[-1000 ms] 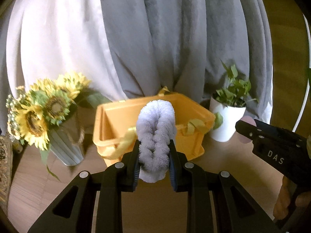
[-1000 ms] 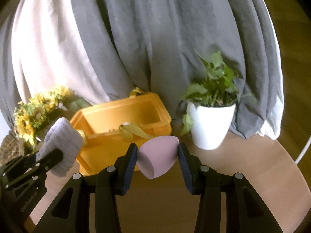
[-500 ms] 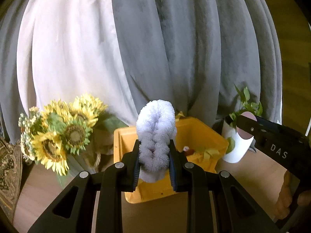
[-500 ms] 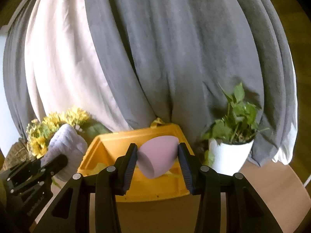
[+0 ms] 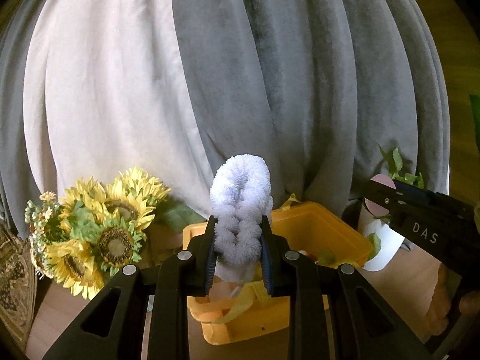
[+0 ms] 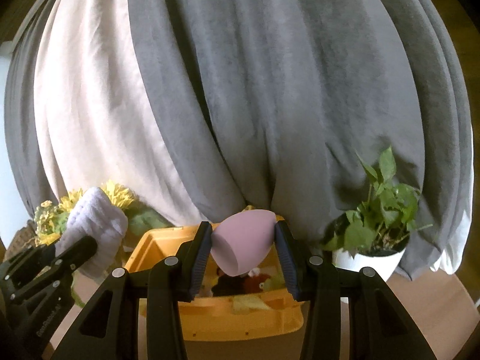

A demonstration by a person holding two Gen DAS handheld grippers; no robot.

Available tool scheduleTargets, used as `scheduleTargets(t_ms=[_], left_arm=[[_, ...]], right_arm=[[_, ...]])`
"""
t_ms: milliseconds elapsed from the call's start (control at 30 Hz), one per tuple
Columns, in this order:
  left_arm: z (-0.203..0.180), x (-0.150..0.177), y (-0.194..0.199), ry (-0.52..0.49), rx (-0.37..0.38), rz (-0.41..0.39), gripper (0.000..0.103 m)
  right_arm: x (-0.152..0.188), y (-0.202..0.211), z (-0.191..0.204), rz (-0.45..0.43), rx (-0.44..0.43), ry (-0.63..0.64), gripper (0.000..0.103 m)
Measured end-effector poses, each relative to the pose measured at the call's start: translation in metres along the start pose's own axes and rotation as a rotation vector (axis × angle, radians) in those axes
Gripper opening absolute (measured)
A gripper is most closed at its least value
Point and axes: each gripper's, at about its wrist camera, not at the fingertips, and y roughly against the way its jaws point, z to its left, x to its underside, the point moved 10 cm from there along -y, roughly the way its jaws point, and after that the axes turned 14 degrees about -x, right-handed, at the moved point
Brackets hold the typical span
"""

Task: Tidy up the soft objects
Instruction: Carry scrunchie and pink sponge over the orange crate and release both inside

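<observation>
Fluffy scrunchie [image 5: 240,213] in left tongs [image 5: 238,258], sponge [image 6: 242,241] in right [image 6: 243,262].

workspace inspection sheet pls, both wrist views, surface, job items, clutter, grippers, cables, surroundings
surface: wooden table, bare wood at right.
job's things: fluffy white scrunchie and pink egg-shaped sponge, both held over the yellow bin; small soft items already lie inside.
clutter: sunflower bouquet left of bin; potted plant to its right.
grippers: left gripper shut on scrunchie; right gripper shut on sponge.
cables: nothing seen.
surroundings: grey curtain and white curtain behind.
</observation>
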Motion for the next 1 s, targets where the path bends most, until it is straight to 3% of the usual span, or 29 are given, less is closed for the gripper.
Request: scheduleTargets(t_ms=[433,1000], left_arm=[[-0.009,0.012,-0.054,-0.028,-0.004,0.067,0.025],[-0.029,0.055,-0.114,-0.082,0.016,0.204,0.026]], right_arm=[[-0.006,-0.051,-0.015,0.036,0.001,0.019,0.044],[0.031,-0.137,-0.045,0.231,-0.024,-0.040,0.044]])
